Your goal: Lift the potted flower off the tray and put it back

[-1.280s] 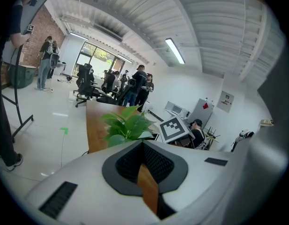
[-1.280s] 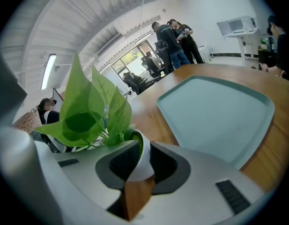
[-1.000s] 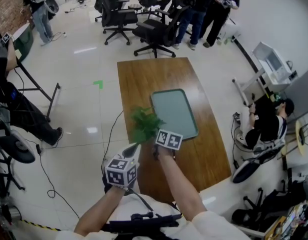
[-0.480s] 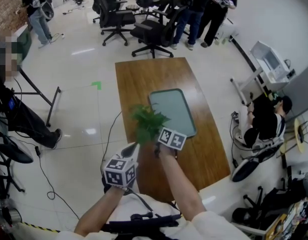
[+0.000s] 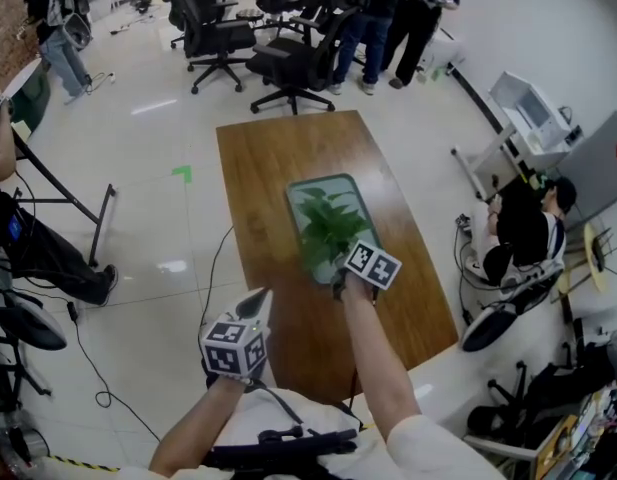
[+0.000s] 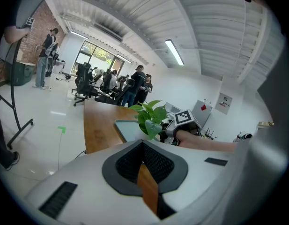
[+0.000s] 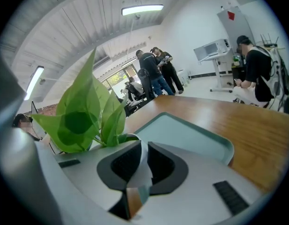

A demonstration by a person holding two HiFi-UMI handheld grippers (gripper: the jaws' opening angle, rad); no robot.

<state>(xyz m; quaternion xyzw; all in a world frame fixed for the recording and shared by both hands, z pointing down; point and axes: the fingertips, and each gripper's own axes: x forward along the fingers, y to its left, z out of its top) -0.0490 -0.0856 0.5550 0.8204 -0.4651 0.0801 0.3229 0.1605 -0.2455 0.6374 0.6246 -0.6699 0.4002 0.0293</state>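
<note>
The right hand-held gripper (image 7: 144,143) is pinched nearly shut on the white rim of the potted flower (image 7: 81,121). A strip of the pot wall sits pressed between its two dark pads, and the green leaves rise to the left of the jaws. In the head view this hand-held gripper (image 5: 340,280) reaches in from the lower middle. The potted flower (image 5: 328,230) stands over the near part of the pale green tray (image 5: 343,190). The leaves hide whether the pot bottom touches the tray.

The left hand-held gripper (image 6: 143,143) has its jaws together with nothing between them. It is held back at the lower left of the head view (image 5: 258,300), over the near edge of the worktop (image 5: 273,168) and well apart from the tray.

Each hand-held gripper carries a cube with black-and-white square markers (image 5: 372,265), patterns rather than words. A red-and-white notice (image 6: 224,103) on the far wall is too small to read.

Around the wooden worktop, office chairs (image 5: 288,68) cluster at the upper middle, with people standing (image 5: 388,8) behind them. A seated person (image 5: 528,233) is at the right edge. A green mark (image 5: 183,173) lies on the floor to the left. Only the flower's own leaves stand between the jaws and the tray.
</note>
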